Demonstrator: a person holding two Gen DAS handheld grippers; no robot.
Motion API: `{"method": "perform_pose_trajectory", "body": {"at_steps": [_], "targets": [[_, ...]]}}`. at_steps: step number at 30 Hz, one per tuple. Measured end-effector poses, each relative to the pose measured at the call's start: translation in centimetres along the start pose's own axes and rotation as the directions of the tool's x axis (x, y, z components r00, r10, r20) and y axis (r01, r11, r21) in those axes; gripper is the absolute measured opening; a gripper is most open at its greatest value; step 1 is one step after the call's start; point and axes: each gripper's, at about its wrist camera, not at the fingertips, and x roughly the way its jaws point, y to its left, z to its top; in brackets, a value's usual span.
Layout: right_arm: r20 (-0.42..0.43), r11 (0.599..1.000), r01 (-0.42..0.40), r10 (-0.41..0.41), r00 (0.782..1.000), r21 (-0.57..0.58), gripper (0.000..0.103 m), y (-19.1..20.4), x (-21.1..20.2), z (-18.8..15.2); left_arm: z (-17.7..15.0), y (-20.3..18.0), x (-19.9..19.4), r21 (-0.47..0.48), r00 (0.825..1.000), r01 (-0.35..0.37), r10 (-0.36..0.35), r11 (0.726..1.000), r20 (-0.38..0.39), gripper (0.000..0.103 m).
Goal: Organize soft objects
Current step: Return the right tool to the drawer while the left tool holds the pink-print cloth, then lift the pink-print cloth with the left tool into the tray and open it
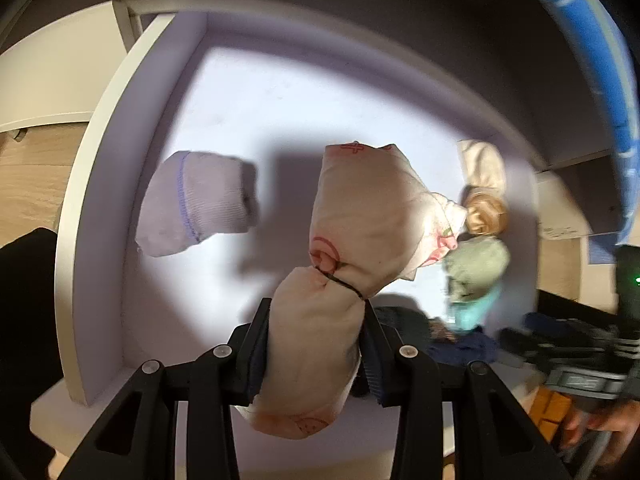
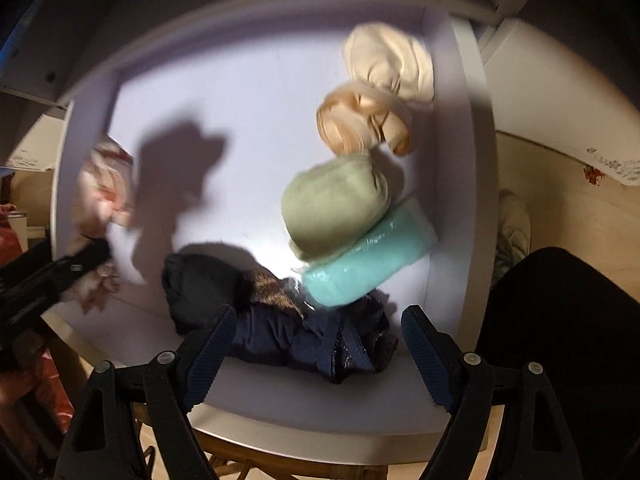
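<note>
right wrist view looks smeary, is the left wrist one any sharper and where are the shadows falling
Right wrist view: motion blur smears the green roll and teal roll; a hard dark shadow falls on the drawer floor left of centre. Left wrist view: sharper on the printed cloth bundle in the left hand-held gripper, blurred toward the right edge; its shadow lies behind it. Both show fisheye bending and dark corners.

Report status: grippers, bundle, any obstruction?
Left gripper shut on pink bundle, held over drawer. Right gripper open, empty, above dark clothes. Nothing blocking.
</note>
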Motion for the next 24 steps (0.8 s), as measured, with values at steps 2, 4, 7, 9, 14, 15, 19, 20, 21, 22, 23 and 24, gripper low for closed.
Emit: {"method": "perform_pose_trajectory", "body": {"at_steps": [2,4,7,9,14,15,19,20,21,22,23,24], "targets": [[-0.024,1.000,0.008,-0.009,1.000,-0.005,0.086,0.1,0.7,-0.1,0.0,-1.0,-1.2,0.012,1.000,0.012,-0.012,1.000,0.020,0.040],[-0.039,1.000,0.003,-0.003,0.999,-0.002,0.086,0.2,1.2,-0.2,0.1,-1.6,-2.4,0.038,0.999,0.011,-0.013,0.999,0.047,0.040],[-0.042,1.000,-0.019,0.020,0.999,0.006,0.086,0.3,1.3,-0.2,-0.1,-2.7,-4.6,0.088,0.996,0.028,-0.036,0.996,0.088,0.040],[-0.037,1.000,-0.023,0.023,0.999,0.006,0.086,0.4,1.2,-0.2,-0.1,-3.4,-5.7,0.118,0.993,0.033,-0.046,0.992,0.107,0.040],[-0.041,1.000,-0.030,0.030,0.999,0.011,0.087,0.4,1.2,-0.3,-0.4,-5.4,-9.1,0.211,0.985,0.057,-0.089,0.976,0.145,0.040],[-0.042,0.999,-0.032,0.033,0.999,0.013,0.087,0.5,1.3,-0.3,-0.6,-5.8,-9.5,0.224,0.984,0.065,-0.099,0.972,0.148,0.040],[-0.043,0.999,-0.037,0.038,0.998,0.017,0.087,0.5,1.1,-0.2,-0.6,-8.2,-12.4,0.292,0.973,0.093,-0.149,0.952,0.177,0.040],[-0.042,0.999,-0.039,0.039,0.998,0.018,0.087,0.5,1.1,-0.2,-0.6,-8.8,-12.9,0.306,0.970,0.096,-0.158,0.947,0.184,0.040],[-0.042,0.999,-0.040,0.041,0.998,0.019,0.087,0.5,1.0,-0.3,-0.6,-9.3,-13.6,0.318,0.967,0.100,-0.167,0.943,0.191,0.040],[-0.042,0.999,-0.042,0.043,0.998,0.020,0.087,0.5,1.0,-0.3,-0.5,-9.8,-14.4,0.332,0.963,0.107,-0.180,0.937,0.199,0.040],[-0.042,0.999,-0.044,0.044,0.998,0.021,0.087,0.5,1.0,-0.3,-0.3,-10.5,-15.4,0.348,0.958,0.115,-0.197,0.930,0.209,0.040],[-0.043,0.999,-0.045,0.046,0.998,0.023,0.087,0.4,1.0,-0.3,-0.2,-11.0,-16.0,0.360,0.954,0.119,-0.207,0.925,0.218,0.040]]}}
